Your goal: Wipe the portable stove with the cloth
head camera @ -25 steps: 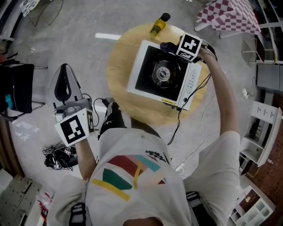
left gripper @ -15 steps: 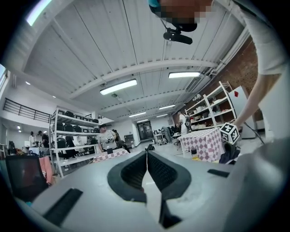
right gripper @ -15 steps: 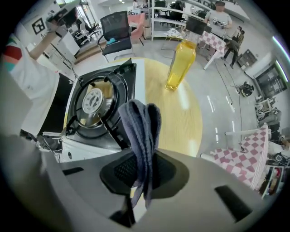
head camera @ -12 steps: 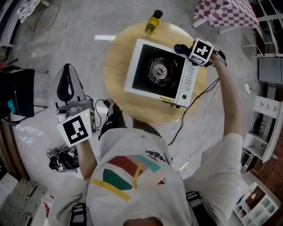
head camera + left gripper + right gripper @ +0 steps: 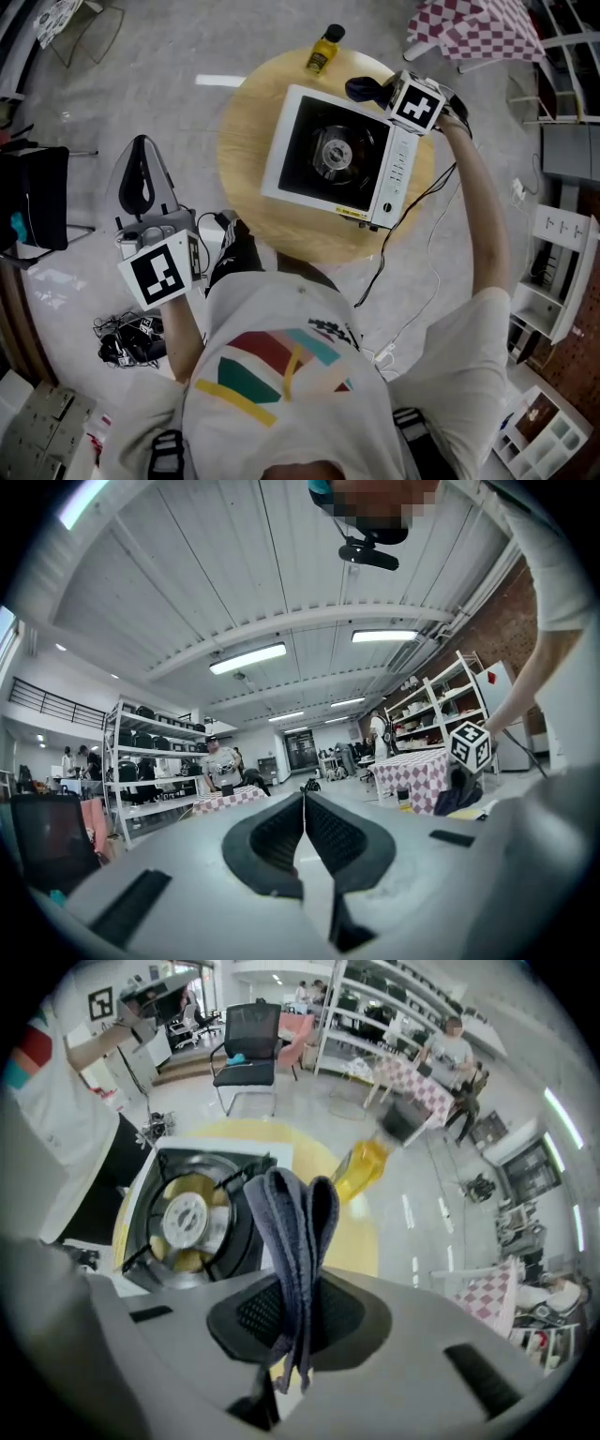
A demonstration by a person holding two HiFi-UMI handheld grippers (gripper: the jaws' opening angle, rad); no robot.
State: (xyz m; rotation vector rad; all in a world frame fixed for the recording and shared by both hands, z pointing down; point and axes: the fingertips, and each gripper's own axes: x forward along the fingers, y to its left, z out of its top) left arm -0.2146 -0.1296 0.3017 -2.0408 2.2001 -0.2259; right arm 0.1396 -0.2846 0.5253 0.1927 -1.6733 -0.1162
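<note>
While clamped between the jaws of the right hand-held gripper [image 5: 291, 1312], hangs as a dark folded cloth [image 5: 291, 1232] at the far right corner of the portable stove [image 5: 401, 173]; cannot tell whether touching it. Sits white and burner-up on the round yellow counter [image 5: 246, 141], with a yellow bottle [image 5: 323, 49] just beyond, at the far edge. Low at the near left, well apart from the counter: left hand-held gripper [image 5: 303, 832], jaws pressed together on nothing.
</note>
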